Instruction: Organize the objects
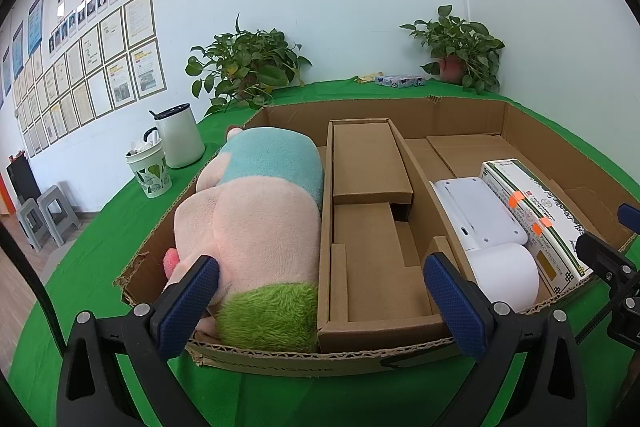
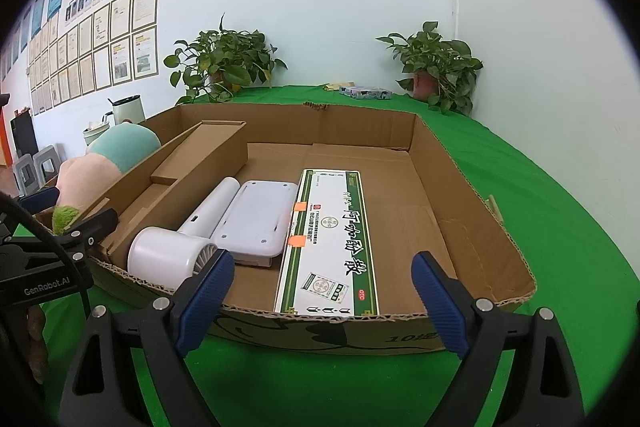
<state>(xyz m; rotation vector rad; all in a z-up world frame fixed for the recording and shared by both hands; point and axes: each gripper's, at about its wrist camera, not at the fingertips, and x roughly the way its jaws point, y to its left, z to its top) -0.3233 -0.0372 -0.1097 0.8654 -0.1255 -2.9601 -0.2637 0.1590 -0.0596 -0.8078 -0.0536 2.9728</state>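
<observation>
A shallow cardboard tray (image 1: 384, 109) (image 2: 472, 195) sits on the green table. In it, from the left, lie a pink, teal and green plush toy (image 1: 260, 211) (image 2: 100, 163), a cardboard insert (image 1: 372, 227) (image 2: 180, 175), a white hair dryer (image 1: 502, 275) (image 2: 176, 251), a flat white device (image 1: 480, 211) (image 2: 256, 219) and a green-and-white medicine box (image 1: 540, 219) (image 2: 332, 247). My left gripper (image 1: 320, 303) is open and empty at the tray's near edge, its left fingertip by the plush. My right gripper (image 2: 322, 299) is open and empty over the near edge before the medicine box.
Beyond the tray stand two potted plants (image 1: 248, 67) (image 1: 460, 51), a white jug (image 1: 178, 135), a leaf-printed cup (image 1: 150, 167) and a small tissue pack (image 1: 400, 81). The right half of the tray floor (image 2: 400, 179) is bare cardboard. Grey stools (image 1: 44, 215) stand by the wall.
</observation>
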